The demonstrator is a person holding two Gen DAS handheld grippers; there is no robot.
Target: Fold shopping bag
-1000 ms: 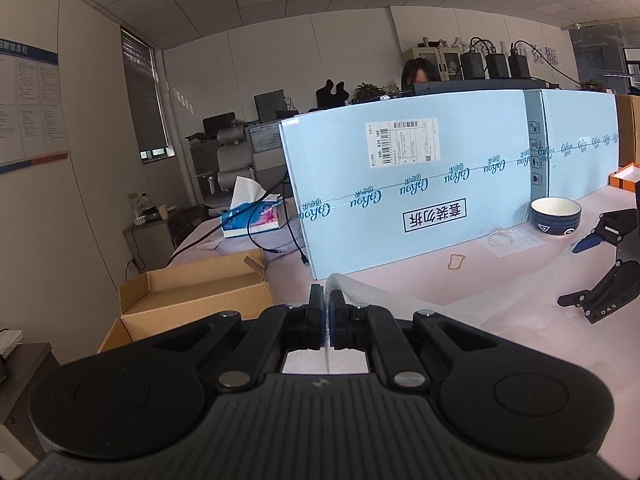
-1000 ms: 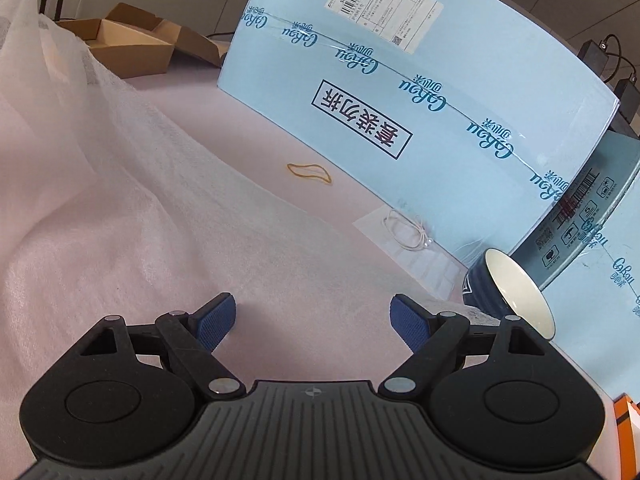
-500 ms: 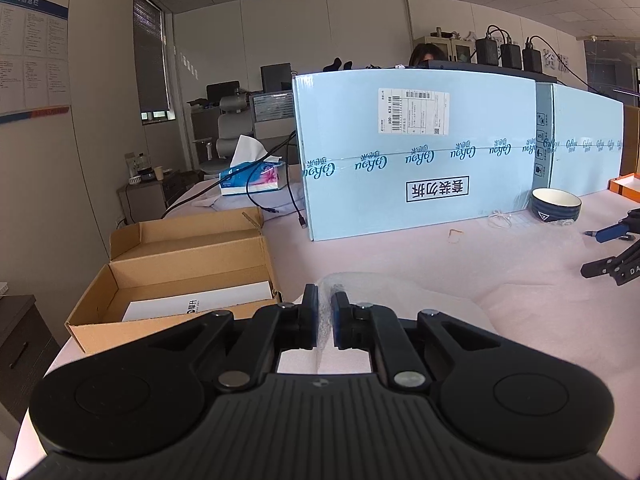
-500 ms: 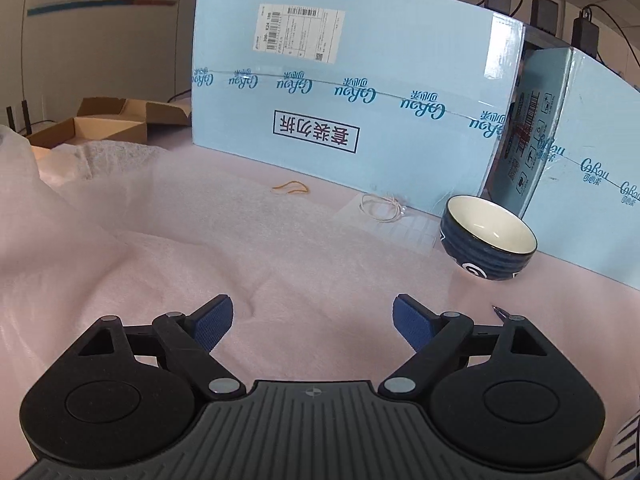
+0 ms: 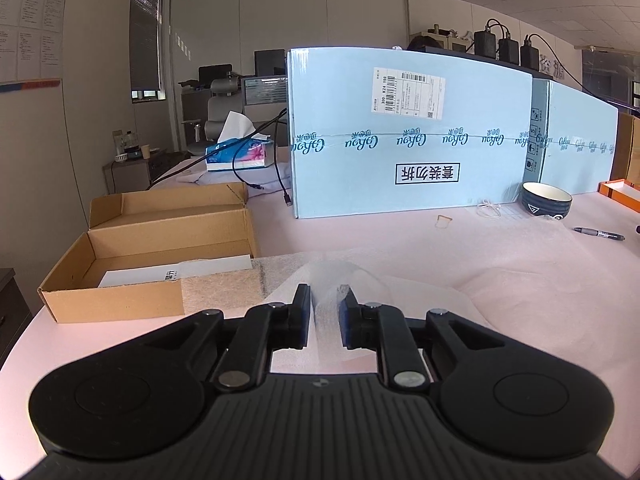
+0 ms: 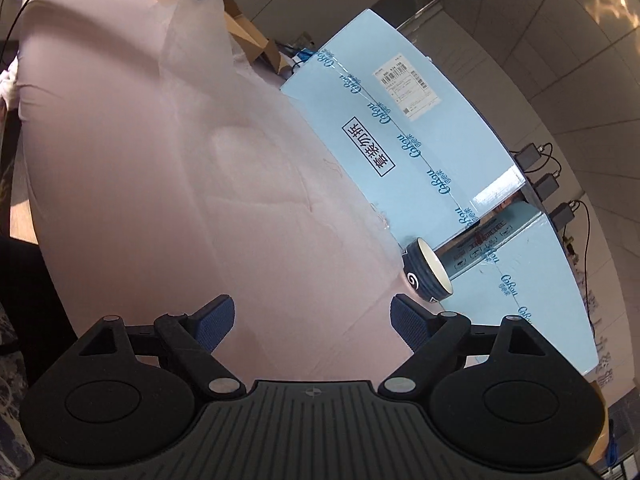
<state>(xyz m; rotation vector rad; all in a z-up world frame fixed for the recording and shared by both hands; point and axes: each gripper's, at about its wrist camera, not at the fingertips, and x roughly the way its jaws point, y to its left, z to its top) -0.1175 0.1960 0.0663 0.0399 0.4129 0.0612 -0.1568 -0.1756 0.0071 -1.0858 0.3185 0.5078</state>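
Left wrist: left tool (image 5: 324,300) opening, crinkled translucent bag (image 5: 400,280) between pads; right tool (image 6: 312,316) wide, empty.

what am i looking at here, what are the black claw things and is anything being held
No robot here: a person holds a two-finger gripper in each hand, each with a wide-angle camera looking along its fingers. One picture is from the left gripper, the other, tilted, from the right gripper. A thin white bag lies on a pink table. The left gripper's jaws are opening, with a fold of the bag between them. The right gripper is open and holds nothing. Also there: blue boxes, a cardboard box, a bowl, a pen.
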